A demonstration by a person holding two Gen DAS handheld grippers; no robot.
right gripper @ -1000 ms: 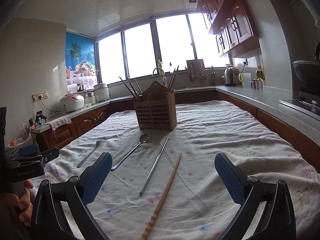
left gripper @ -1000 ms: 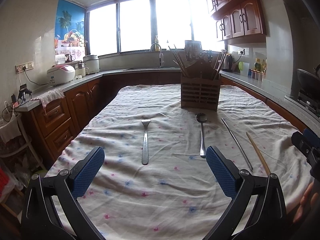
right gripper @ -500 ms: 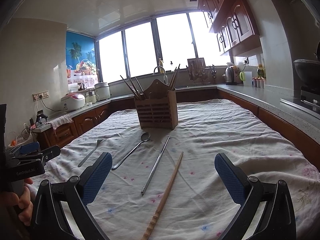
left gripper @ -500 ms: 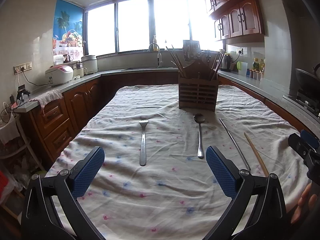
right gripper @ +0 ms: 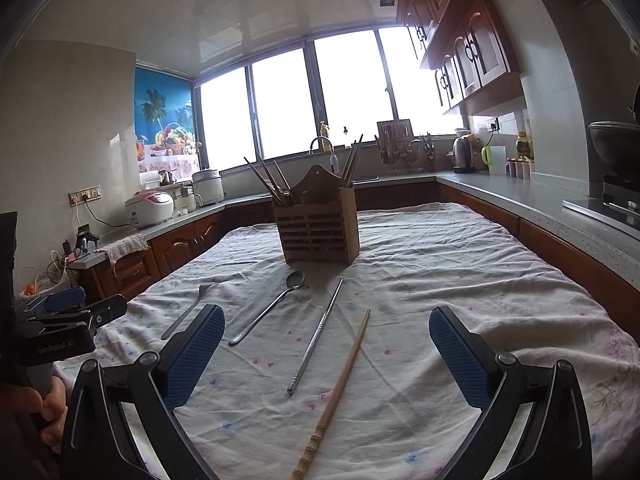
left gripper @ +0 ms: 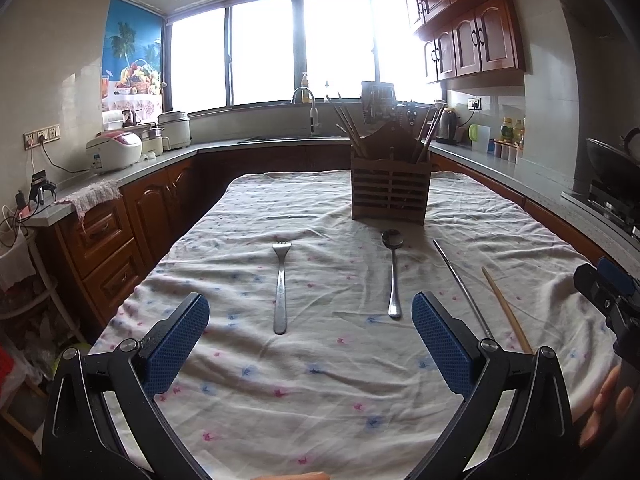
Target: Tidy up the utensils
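Utensils lie in a row on the cloth-covered counter (left gripper: 320,392) in front of me: a fork (left gripper: 281,285) on the left, then a spoon (left gripper: 393,272), a metal chopstick (left gripper: 460,284) and a wooden chopstick (left gripper: 505,307) on the right. None of them touch one another. All four point roughly toward the wooden holder (left gripper: 390,189), which stands upright farther back on the cloth with chopsticks (left gripper: 347,124) sticking out of its top. The spoon's bowl sits just in front of the holder's base.

My left hand-held gripper (left gripper: 310,334) hangs above the near part of the cloth with its fingers spread wide and nothing between them; the fork's handle end lies between the pads and a little beyond them, and the spoon's handle ends near the right pad (left gripper: 438,348).

My right hand-held gripper (right gripper: 324,350) is likewise spread and holds nothing. From its camera the metal chopstick (right gripper: 316,336) and wooden chopstick (right gripper: 340,388) lie between its fingers, with the spoon (right gripper: 266,308) near the left pad (right gripper: 192,356) and the fork (right gripper: 184,312) partly hidden behind it. How high either gripper sits above the cloth I can't judge, I think, through the fisheye.

Along the back runs a worktop with a rice cooker (left gripper: 114,151) on the left and a kettle (right gripper: 464,155) on the right.
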